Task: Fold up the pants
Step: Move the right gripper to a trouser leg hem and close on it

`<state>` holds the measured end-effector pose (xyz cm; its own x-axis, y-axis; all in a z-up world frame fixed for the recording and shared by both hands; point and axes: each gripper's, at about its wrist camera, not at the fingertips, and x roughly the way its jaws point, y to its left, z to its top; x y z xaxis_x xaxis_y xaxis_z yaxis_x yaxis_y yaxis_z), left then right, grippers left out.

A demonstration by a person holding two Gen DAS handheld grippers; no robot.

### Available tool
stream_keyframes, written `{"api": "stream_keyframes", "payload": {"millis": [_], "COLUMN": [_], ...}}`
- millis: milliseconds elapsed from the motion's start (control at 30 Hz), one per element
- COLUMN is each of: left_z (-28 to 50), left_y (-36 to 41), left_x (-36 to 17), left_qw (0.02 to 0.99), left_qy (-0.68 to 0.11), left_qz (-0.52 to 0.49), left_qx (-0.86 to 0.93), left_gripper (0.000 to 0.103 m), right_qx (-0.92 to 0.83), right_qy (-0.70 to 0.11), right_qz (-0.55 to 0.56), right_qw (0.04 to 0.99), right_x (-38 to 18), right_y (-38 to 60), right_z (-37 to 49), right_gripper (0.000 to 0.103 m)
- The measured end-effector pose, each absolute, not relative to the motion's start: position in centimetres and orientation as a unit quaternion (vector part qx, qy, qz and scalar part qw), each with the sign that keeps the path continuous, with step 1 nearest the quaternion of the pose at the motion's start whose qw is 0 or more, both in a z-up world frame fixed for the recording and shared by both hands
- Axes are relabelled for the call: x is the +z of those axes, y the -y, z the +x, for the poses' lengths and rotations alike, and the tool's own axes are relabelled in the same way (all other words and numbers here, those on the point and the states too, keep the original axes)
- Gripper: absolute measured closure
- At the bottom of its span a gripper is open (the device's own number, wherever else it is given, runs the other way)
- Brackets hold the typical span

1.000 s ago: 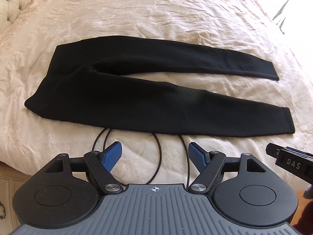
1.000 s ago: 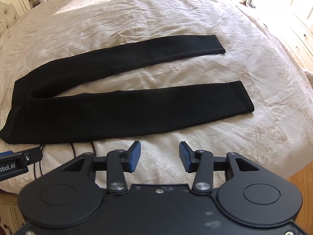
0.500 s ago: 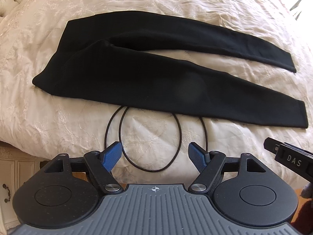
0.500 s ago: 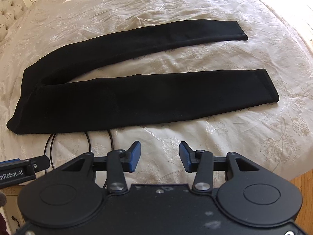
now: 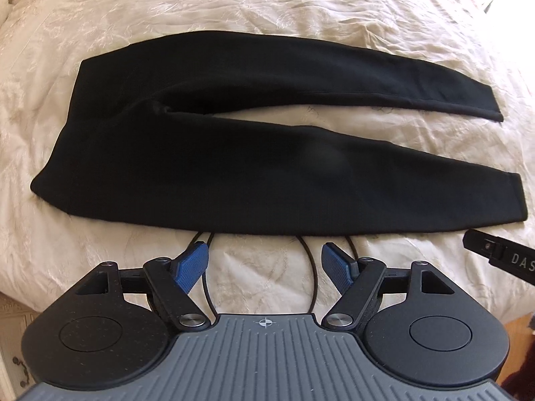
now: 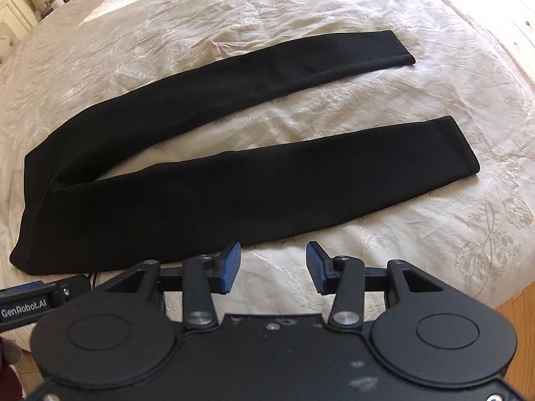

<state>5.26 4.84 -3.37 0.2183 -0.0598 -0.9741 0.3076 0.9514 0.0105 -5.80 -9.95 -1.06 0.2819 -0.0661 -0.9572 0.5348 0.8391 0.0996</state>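
A wide bed (image 6: 418,234) under a cream embroidered, wrinkled coverlet fills the room, sunlight washing its far side, with a cream nightstand (image 6: 13,13) at the far left corner and wooden floor (image 6: 521,304) at right.

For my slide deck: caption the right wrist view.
Open right gripper above the near edge of black pants spread flat, legs apart, on a cream bedspread.

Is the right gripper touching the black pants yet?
Apart. In the right wrist view the right gripper hangs open just short of the black pants, with pale bedspread showing between its blue fingertips and the near leg's edge.
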Motion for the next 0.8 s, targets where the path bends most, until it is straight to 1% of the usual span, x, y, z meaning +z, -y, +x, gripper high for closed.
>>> {"api": "stream_keyframes", "payload": {"millis": [100, 167, 333, 400, 633, 733, 767, 800], "left_z": [5.7, 5.7, 5.3, 4.8, 2.5, 2.5, 2.5, 2.6], "left_y": [-4.7, -4.8, -5.2, -5.2, -4.2, -4.1, -4.1, -4.0], "left_x": [-3.8, -4.3, -7.1, -8.5, -13.2, -14.3, -14.4, -14.5], "left_qw": [0.787, 0.793, 0.777, 0.764, 0.727, 0.728, 0.731, 0.732], "left_qy": [-0.583, -0.56, -0.539, -0.531, -0.489, -0.476, -0.47, -0.465], "left_qz": [0.144, 0.173, 0.231, 0.256, 0.358, 0.374, 0.376, 0.379], "left_qx": [-0.142, -0.166, -0.23, -0.261, -0.323, -0.322, -0.322, -0.322], "left_gripper": [0.03, 0.033, 0.045, 0.048, 0.051, 0.053, 0.055, 0.062], "right_qx": [-0.21, -0.222, -0.268, -0.289, -0.342, -0.345, -0.345, -0.344], "right_qy": [-0.565, -0.563, -0.554, -0.549, -0.544, -0.552, -0.554, -0.555], "right_qz": [0.217, 0.227, 0.256, 0.267, 0.292, 0.291, 0.292, 0.293], "right_qw": [0.768, 0.763, 0.746, 0.738, 0.708, 0.701, 0.699, 0.699], "right_x": [-1.3, -1.5, -2.4, -2.8, -4.0, -4.6, -4.8, -5.0], "right_y": [10.3, 10.5, 11.5, 12.0, 12.4, 12.2, 12.1, 12.1], "right_z": [-5.1, -4.9, -5.2, -5.7, -7.7, -8.1, -8.1, -8.3], "right_gripper": [0.057, 0.057, 0.057, 0.057, 0.057, 0.057, 0.057, 0.057]}}
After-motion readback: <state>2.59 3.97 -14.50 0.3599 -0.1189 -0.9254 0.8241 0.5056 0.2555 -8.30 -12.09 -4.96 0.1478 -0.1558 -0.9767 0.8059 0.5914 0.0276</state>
